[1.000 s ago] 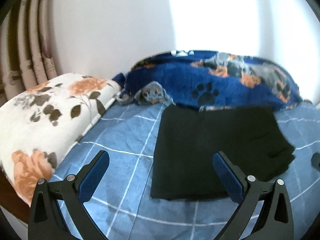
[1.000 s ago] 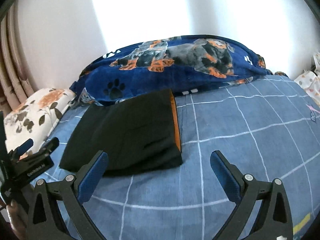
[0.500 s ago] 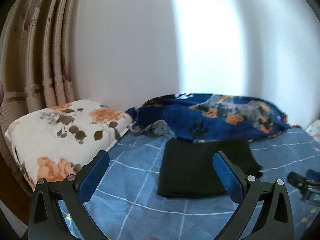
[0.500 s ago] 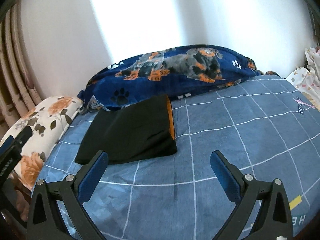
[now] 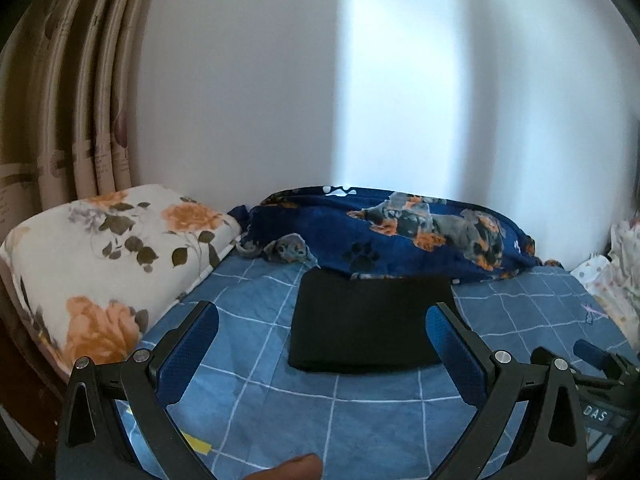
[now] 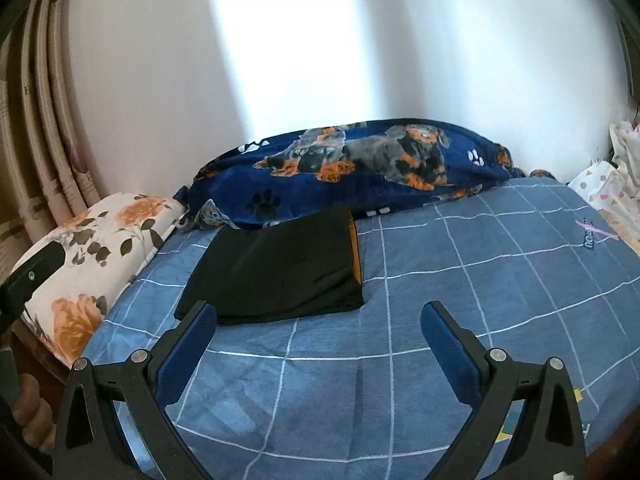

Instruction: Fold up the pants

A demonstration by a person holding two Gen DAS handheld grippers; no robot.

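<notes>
My left hand-held gripper (image 5: 322,332) hangs above the near part of the bed (image 5: 400,412) with its jaws spread wide and nothing between them. My right hand-held gripper (image 6: 319,330) is in the same condition: jaws apart, empty, clear of the fabric.

Task status: I judge the folding complete or nearly so. The pants (image 6: 276,266) lie as a compact, flat black rectangle on the blue checked bedsheet, with no loose leg trailing out. An orange strip shows along the right-hand edge in the right wrist view. What remains, at most, is smoothing or squaring the bundle; no further fold looks necessary.

Location: the pants (image 5: 370,322) rest toward the far side of the bed, their far edge touching the dark blue dog-print blanket (image 5: 400,236), with the floral pillow (image 5: 104,264) well apart to the left.

Orientation: the bundle's long axis runs left to right, roughly parallel to the wall and the blanket. Which end is the waistband, I cannot tell.
</notes>
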